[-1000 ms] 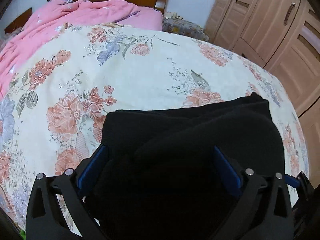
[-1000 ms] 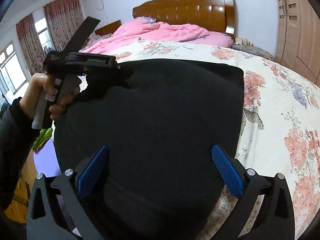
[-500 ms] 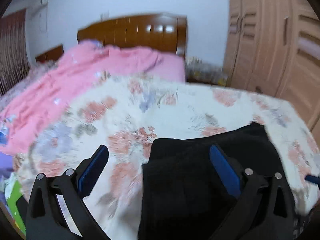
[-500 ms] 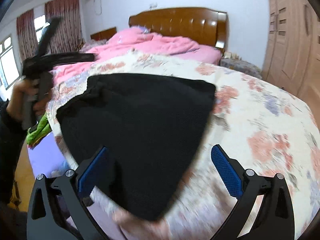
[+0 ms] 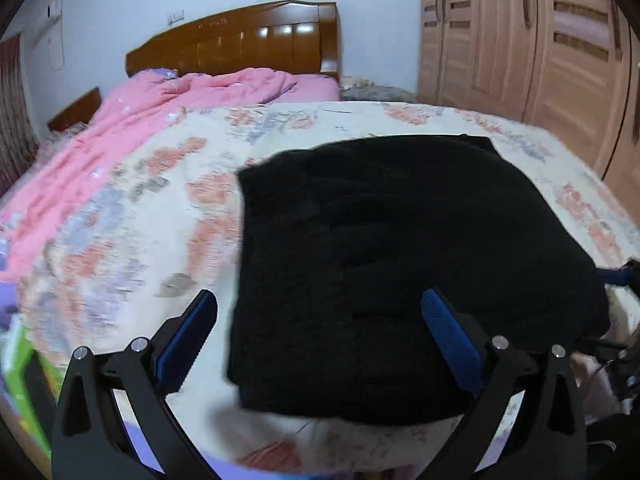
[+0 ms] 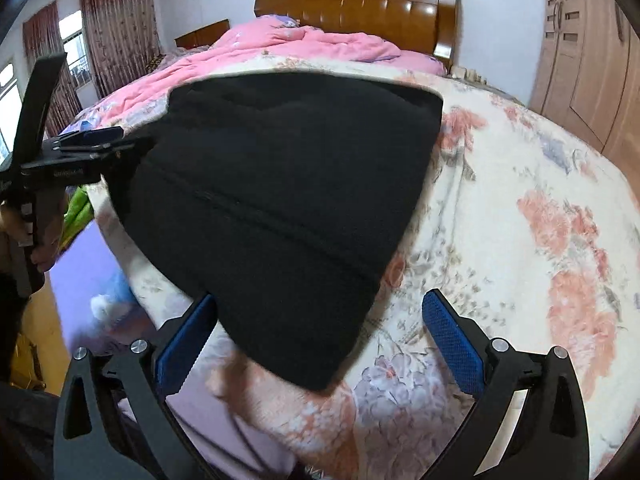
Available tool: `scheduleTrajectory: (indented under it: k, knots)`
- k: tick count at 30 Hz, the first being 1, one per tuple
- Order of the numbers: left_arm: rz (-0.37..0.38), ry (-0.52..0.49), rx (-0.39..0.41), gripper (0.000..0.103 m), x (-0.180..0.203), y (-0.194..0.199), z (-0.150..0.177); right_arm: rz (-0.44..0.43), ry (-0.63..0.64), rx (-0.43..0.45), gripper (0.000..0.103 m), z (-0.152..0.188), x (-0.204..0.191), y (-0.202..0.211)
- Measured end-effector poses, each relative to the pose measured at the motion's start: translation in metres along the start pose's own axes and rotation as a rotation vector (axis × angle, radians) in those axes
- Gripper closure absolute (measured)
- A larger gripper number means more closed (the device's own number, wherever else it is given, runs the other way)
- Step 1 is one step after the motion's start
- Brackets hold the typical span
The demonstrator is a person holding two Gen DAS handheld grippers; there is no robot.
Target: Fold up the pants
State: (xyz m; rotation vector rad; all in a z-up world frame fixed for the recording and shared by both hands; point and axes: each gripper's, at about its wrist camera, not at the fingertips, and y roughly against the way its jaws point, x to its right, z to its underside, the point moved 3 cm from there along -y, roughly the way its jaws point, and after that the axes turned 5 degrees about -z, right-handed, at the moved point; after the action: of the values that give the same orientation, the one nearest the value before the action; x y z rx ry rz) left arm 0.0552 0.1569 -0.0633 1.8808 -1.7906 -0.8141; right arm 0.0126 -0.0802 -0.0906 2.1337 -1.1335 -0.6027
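Both hand-held grippers withdrawn, empty; one pants [image 5: 400,264] folded.

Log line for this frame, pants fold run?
stage: fold done, released | pants: folded stack on floral bedspread, near edge | left gripper: open, empty | right gripper: open, empty

A: The pants [image 5: 400,248] are plain black all over, no pattern.

B: And the bedspread [image 5: 132,220] under them?

A: Cream, printed with salmon-pink blossoms and grey-lilac leaves.

B: The quilt [image 6: 280,48] farther back is bubblegum pink with tiny pale flecks. The headboard [image 6: 360,4] is glossy reddish brown.

A: The wardrobe [image 5: 520,36] is light tan wood. The curtains [image 6: 116,36] are dusky red with a faint floral print.

B: The left gripper [image 5: 320,332] and the right gripper [image 6: 320,332] are both black with blue pads [image 6: 452,340].
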Motion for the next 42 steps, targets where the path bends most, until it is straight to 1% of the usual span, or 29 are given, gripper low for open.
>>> scheduleTrajectory:
  k: [1,2,4,5,7,8,9,11,12,14,15,17,18,20,21,22,25,27,28,29,30,33,34,35,36,38,39,40,42]
  knots:
    - [-0.012,-0.004,0.026,0.002,-0.002,0.008,-0.006,-0.006,0.026,0.035,0.005,-0.005,-0.005,0.01]
    - [0.004,-0.002,0.084,0.002,-0.003,0.024,-0.017,-0.02,0.052,0.078,0.005,-0.015,-0.009,0.021]
    - [0.03,-0.001,0.138,0.002,-0.001,0.036,-0.037,-0.031,0.061,0.12,0.005,-0.034,-0.008,0.026]
    - [0.041,-0.015,0.144,0.002,0.003,0.033,-0.05,-0.031,0.063,0.127,0.005,-0.046,-0.005,0.022]
    - [0.096,-0.023,0.098,0.002,0.011,0.011,-0.067,-0.079,0.042,0.114,0.005,-0.074,0.008,0.001]
    - [0.132,0.003,0.048,0.002,0.013,-0.011,-0.075,-0.132,0.013,0.104,0.005,-0.087,0.018,-0.011]
    - [0.142,0.027,0.016,0.002,0.012,-0.025,-0.079,-0.218,-0.027,0.092,0.005,-0.102,0.031,-0.025]
    - [0.137,0.05,-0.031,0.002,0.013,-0.053,-0.08,-0.328,-0.124,0.095,0.005,-0.128,0.057,-0.044]
    - [0.112,0.06,-0.059,0.002,0.011,-0.067,-0.076,-0.381,-0.168,0.098,0.005,-0.137,0.068,-0.05]
    - [0.08,0.081,-0.137,0.002,0.008,-0.089,-0.063,-0.602,-0.256,0.068,0.005,-0.153,0.081,-0.068]
    - [0.093,0.1,-0.15,0.002,0.006,-0.092,-0.058,-0.654,-0.265,0.053,0.005,-0.158,0.078,-0.075]
    - [0.114,0.141,-0.142,0.001,-0.002,-0.09,-0.055,-0.691,-0.227,0.004,0.004,-0.166,0.069,-0.09]
    - [0.132,0.159,-0.158,0.001,-0.005,-0.093,-0.054,-0.672,-0.186,-0.033,0.004,-0.169,0.062,-0.102]
    - [0.154,0.173,-0.166,0.001,-0.009,-0.095,-0.053,-0.576,-0.124,-0.072,0.005,-0.174,0.058,-0.122]
    - [0.148,0.162,-0.165,0.001,-0.008,-0.095,-0.053,-0.516,-0.14,-0.098,0.005,-0.175,0.064,-0.13]
    - [0.142,0.152,-0.163,0.001,-0.007,-0.095,-0.053,-0.434,-0.164,-0.113,0.01,-0.175,0.073,-0.136]
    - [0.135,0.151,-0.154,0.001,-0.007,-0.095,-0.054,-0.464,-0.241,-0.056,0.008,-0.178,0.08,-0.121]
    - [0.139,0.168,-0.145,0.001,-0.008,-0.094,-0.053,-0.518,-0.24,-0.002,0.008,-0.181,0.073,-0.106]
    - [0.135,0.168,-0.143,0.001,-0.009,-0.094,-0.053,-0.536,-0.226,-0.007,0.007,-0.18,0.065,-0.104]
    - [0.128,0.165,-0.142,0.001,-0.008,-0.094,-0.053,-0.524,-0.207,-0.026,0.007,-0.181,0.061,-0.104]
    - [0.122,0.162,-0.144,0.001,-0.008,-0.094,-0.054,-0.452,-0.163,-0.047,0.007,-0.176,0.052,-0.105]
    - [0.119,0.165,-0.143,0.001,-0.009,-0.094,-0.053,-0.294,-0.077,-0.027,0.005,-0.161,0.045,-0.109]
    - [0.116,0.165,-0.141,0.001,-0.009,-0.093,-0.053,-0.215,-0.111,-0.044,0.005,-0.156,0.058,-0.112]
    - [0.111,0.161,-0.141,0.001,-0.008,-0.094,-0.054,-0.178,-0.139,-0.043,0.005,-0.154,0.066,-0.11]
    - [0.104,0.156,-0.143,0.001,-0.008,-0.094,-0.054,-0.139,-0.198,-0.012,0.005,-0.154,0.078,-0.101]
    - [0.102,0.155,-0.141,0.001,-0.008,-0.094,-0.054,-0.146,-0.235,0.025,0.005,-0.151,0.081,-0.086]
    - [0.103,0.157,-0.14,0.001,-0.008,-0.093,-0.054,-0.169,-0.221,0.052,0.005,-0.147,0.074,-0.073]
    - [0.104,0.159,-0.14,0.001,-0.009,-0.094,-0.054,-0.184,-0.187,0.056,0.005,-0.14,0.064,-0.063]
    - [0.103,0.158,-0.14,0.001,-0.009,-0.094,-0.053,-0.16,-0.062,0.022,0.005,-0.115,0.032,-0.048]
